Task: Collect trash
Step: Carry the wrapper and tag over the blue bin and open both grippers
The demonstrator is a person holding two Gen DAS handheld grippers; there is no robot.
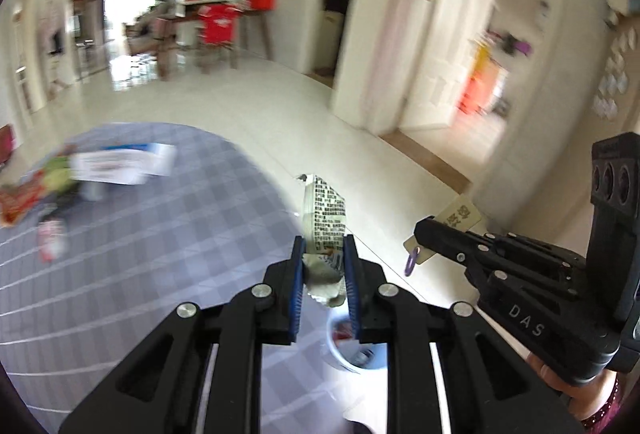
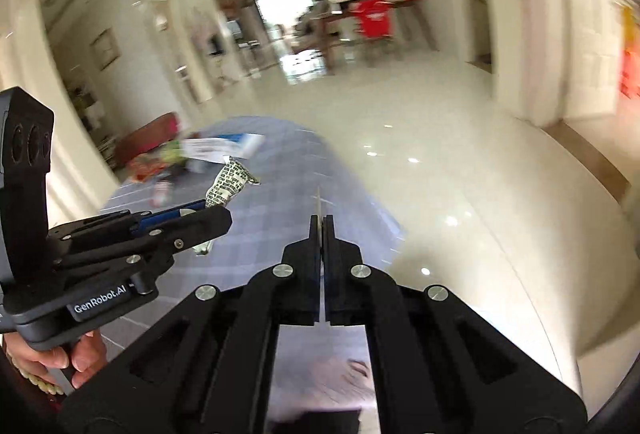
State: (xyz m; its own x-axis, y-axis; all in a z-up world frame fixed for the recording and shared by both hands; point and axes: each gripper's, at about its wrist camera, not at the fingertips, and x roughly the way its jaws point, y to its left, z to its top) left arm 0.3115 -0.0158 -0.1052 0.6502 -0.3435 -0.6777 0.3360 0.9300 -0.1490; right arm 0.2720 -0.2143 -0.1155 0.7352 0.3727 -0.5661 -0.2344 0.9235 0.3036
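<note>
My left gripper (image 1: 323, 246) is shut on a crumpled wrapper printed with black text (image 1: 325, 212), held in the air over the edge of the round table with the blue checked cloth (image 1: 168, 242). The wrapper also shows in the right wrist view (image 2: 228, 183), sticking out of the left gripper (image 2: 208, 212). My right gripper (image 2: 322, 222) is shut on a thin flat card seen edge-on (image 2: 319, 204). In the left wrist view that beige card (image 1: 456, 222) juts from the right gripper (image 1: 420, 234). A white bin (image 1: 348, 346) with trash inside sits below the left gripper.
More trash lies at the table's far side: a blue and white packet (image 1: 124, 164), a red and green snack bag (image 1: 36, 190), a small red and white wrapper (image 1: 52, 240). Glossy tiled floor (image 1: 280, 106) lies beyond. Doorways and a wall stand at right.
</note>
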